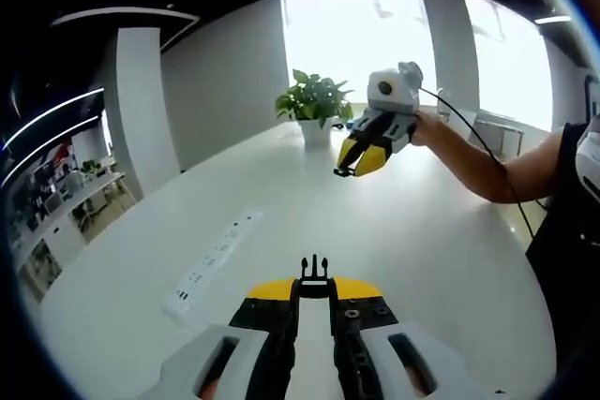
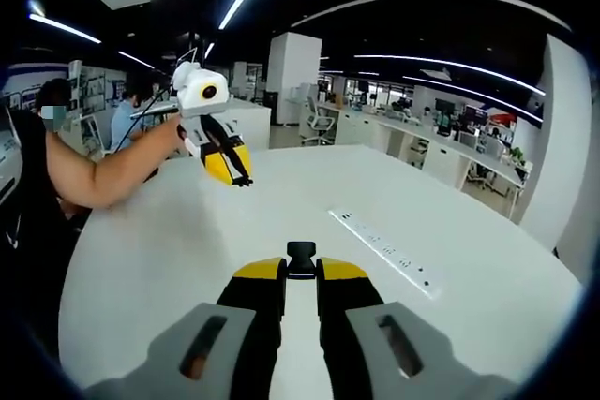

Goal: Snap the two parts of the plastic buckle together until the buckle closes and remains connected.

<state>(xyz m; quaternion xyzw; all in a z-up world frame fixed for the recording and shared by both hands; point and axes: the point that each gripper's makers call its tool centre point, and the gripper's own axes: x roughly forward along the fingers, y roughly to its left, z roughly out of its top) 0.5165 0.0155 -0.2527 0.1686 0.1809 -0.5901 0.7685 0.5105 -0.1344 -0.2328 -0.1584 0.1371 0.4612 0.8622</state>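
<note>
My left gripper point(image 1: 314, 292) is shut on the black pronged half of the buckle point(image 1: 314, 272), whose prongs stick out past the yellow-tipped jaws. My right gripper point(image 2: 301, 275) is shut on the black socket half point(image 2: 301, 256). Both are held in the air above the white table point(image 1: 394, 231), apart from each other. In the left gripper view the right gripper point(image 1: 359, 162) hangs farther off at upper right, a small black piece point(image 1: 344, 172) at its tip. In the right gripper view the left gripper point(image 2: 228, 161) hangs at upper left, prongs point(image 2: 246, 181) at its tip.
A white power strip point(image 1: 211, 264) point(image 2: 389, 248) lies on the table. A potted plant point(image 1: 315, 105) stands at the table's far end. The person's arm point(image 1: 478, 161) point(image 2: 103, 170) reaches in from the side. Office desks and chairs stand beyond the table point(image 2: 450, 152).
</note>
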